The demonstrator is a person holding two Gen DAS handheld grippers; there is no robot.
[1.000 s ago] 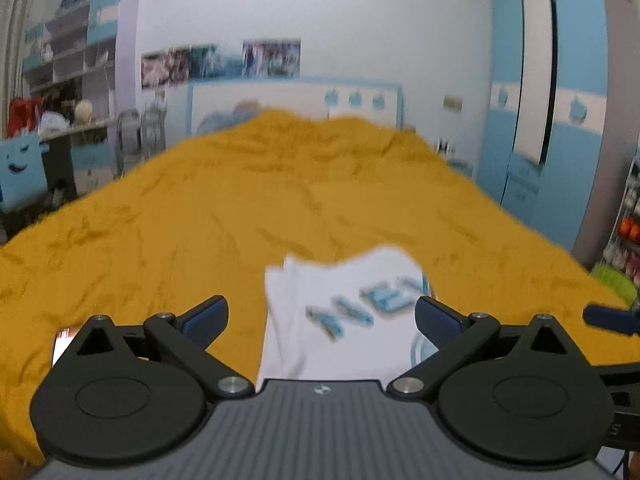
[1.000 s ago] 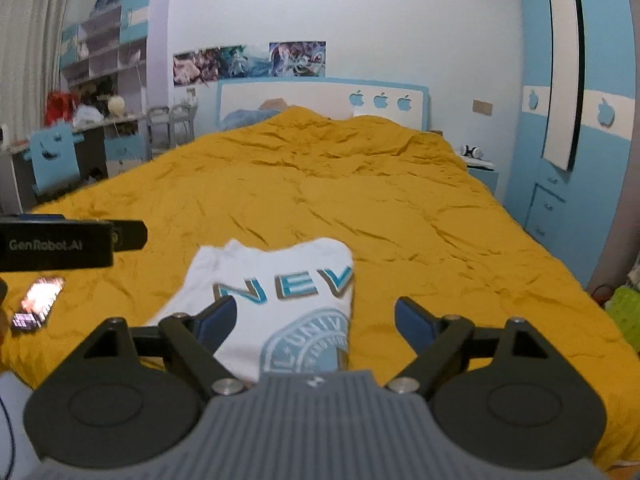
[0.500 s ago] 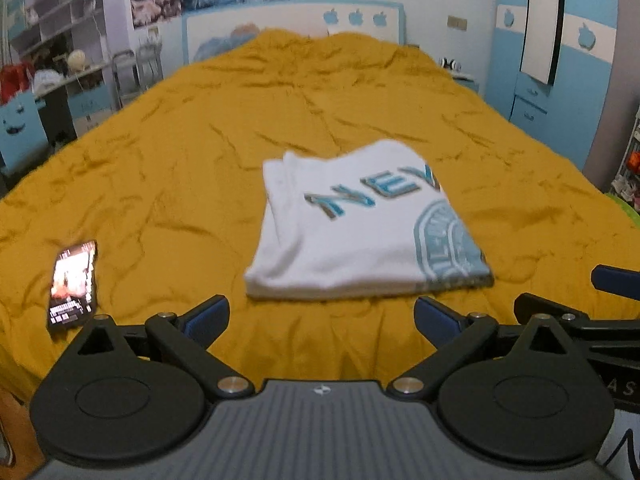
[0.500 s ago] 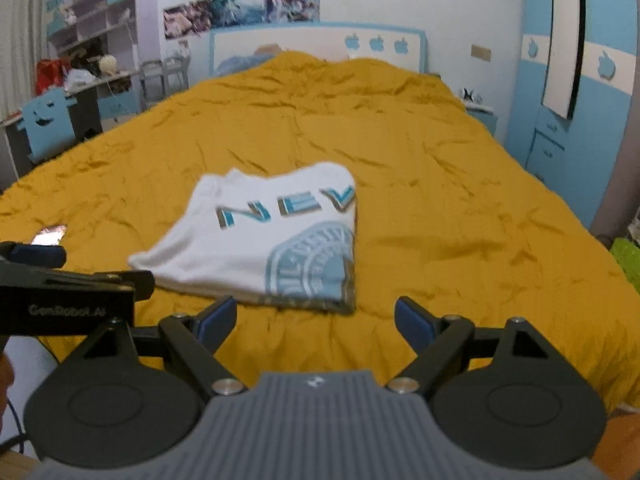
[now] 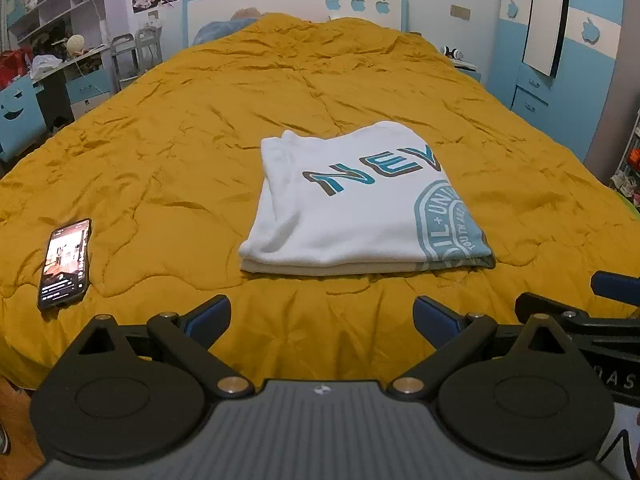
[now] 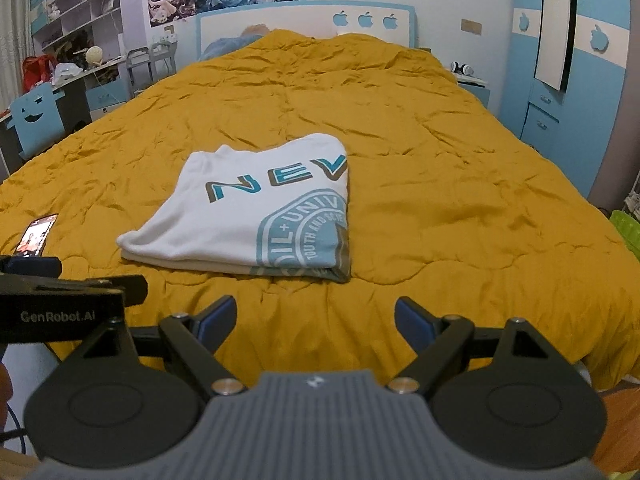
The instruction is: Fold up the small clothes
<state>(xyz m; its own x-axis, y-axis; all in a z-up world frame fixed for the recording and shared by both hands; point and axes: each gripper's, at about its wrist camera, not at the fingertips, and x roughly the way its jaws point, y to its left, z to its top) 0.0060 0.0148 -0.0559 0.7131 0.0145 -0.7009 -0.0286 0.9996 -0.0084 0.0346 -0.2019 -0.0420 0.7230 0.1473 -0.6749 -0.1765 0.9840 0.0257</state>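
Observation:
A white T-shirt (image 5: pixel 352 208) with teal "NEV" lettering and a round teal emblem lies folded into a flat rectangle on the orange bedspread (image 5: pixel 200 128). It also shows in the right wrist view (image 6: pixel 256 216). My left gripper (image 5: pixel 322 314) is open and empty, held back from the shirt's near edge, above the foot of the bed. My right gripper (image 6: pixel 315 314) is open and empty, also short of the shirt. The left gripper's body (image 6: pixel 60 300) shows at the left edge of the right wrist view.
A phone (image 5: pixel 64 264) with a lit screen lies on the bedspread left of the shirt. It also shows in the right wrist view (image 6: pixel 37 235). A blue wardrobe (image 5: pixel 560 60) stands on the right, a desk and shelves (image 5: pixel 52 52) on the left, the headboard (image 5: pixel 296 8) at the back.
Both grippers have pulled back and up from the shirt toward the foot of the bed. The folded shirt lies as it did.

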